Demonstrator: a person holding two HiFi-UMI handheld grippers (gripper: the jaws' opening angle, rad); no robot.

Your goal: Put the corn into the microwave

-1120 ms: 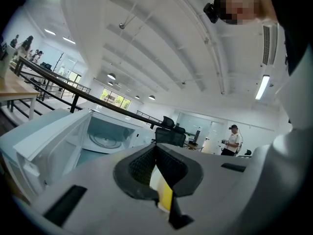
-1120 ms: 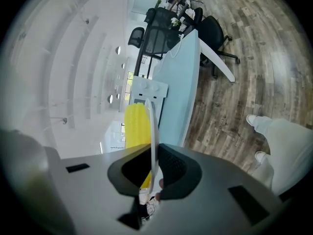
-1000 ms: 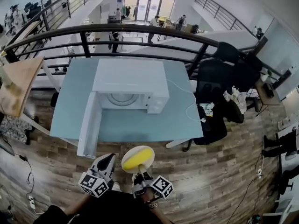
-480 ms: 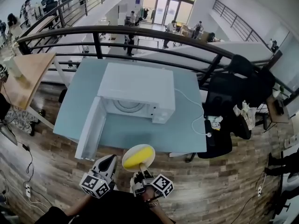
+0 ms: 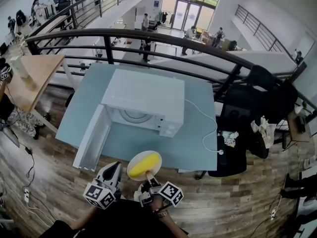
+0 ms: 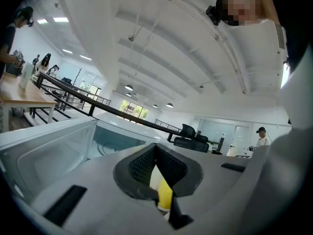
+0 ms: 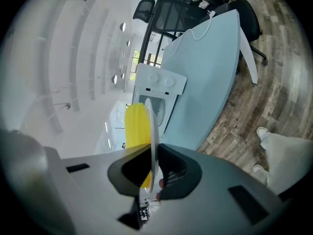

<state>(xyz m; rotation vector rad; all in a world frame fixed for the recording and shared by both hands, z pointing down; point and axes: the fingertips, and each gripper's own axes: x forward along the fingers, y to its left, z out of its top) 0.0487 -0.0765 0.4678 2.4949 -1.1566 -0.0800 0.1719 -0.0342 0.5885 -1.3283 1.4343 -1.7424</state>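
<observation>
Right gripper view: right claw [image 7: 153, 153], gripping plate [image 7: 154, 131], partly hides corn [image 7: 137, 124].

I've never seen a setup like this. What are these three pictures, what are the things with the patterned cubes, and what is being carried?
There is no robot here: a person holds a grasping tool in each hand. The wide picture comes from a camera on the person's head, looking down. The other two come from cameras riding on each tool. On the blue table stands a white microwave with its door open. The right tool is clamped on the rim of a plate carrying a yellow corn cob. The left tool is shut and empty.
</observation>
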